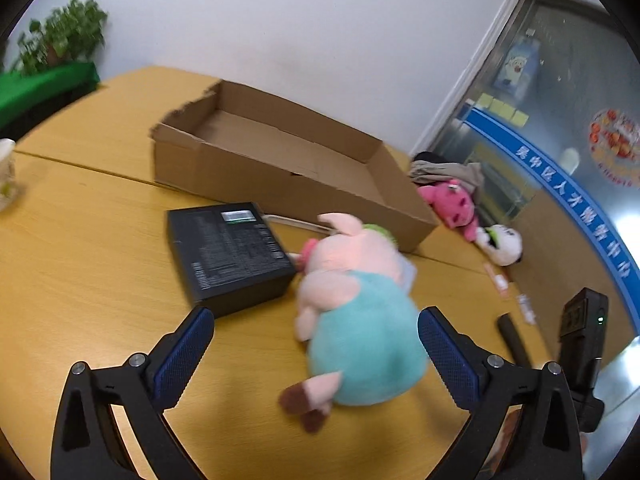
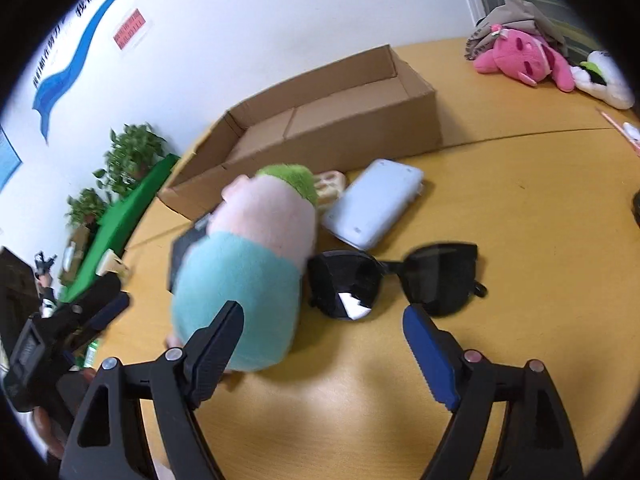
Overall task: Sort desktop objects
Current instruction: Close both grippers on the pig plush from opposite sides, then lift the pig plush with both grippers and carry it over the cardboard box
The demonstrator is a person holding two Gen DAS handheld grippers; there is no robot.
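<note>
**Both claws spread, plush pig sitting right between them**

Left gripper (image 1: 316,344) is spread wide with nothing pinched, and the plush pig (image 1: 356,320) lies on its side between its fingers without either pad touching. Our right gripper (image 2: 322,334) is released too, hovering just short of the black sunglasses (image 2: 394,278), with the pig off to one side.

We'd say the pig goes first. Best bet is to centre the left claw on the fat teal belly, not a leg, squeeze gently since it'll squash, then lift clear of the black box (image 1: 230,252) beside it and drop it into the empty cardboard box (image 1: 288,168) behind.

Surface is a yellow wooden table (image 1: 88,264). White wall behind, potted plants (image 1: 64,36) in the corner, more soft toys (image 2: 520,56) at the far edge, plus a pale blue case (image 2: 374,208).
</note>
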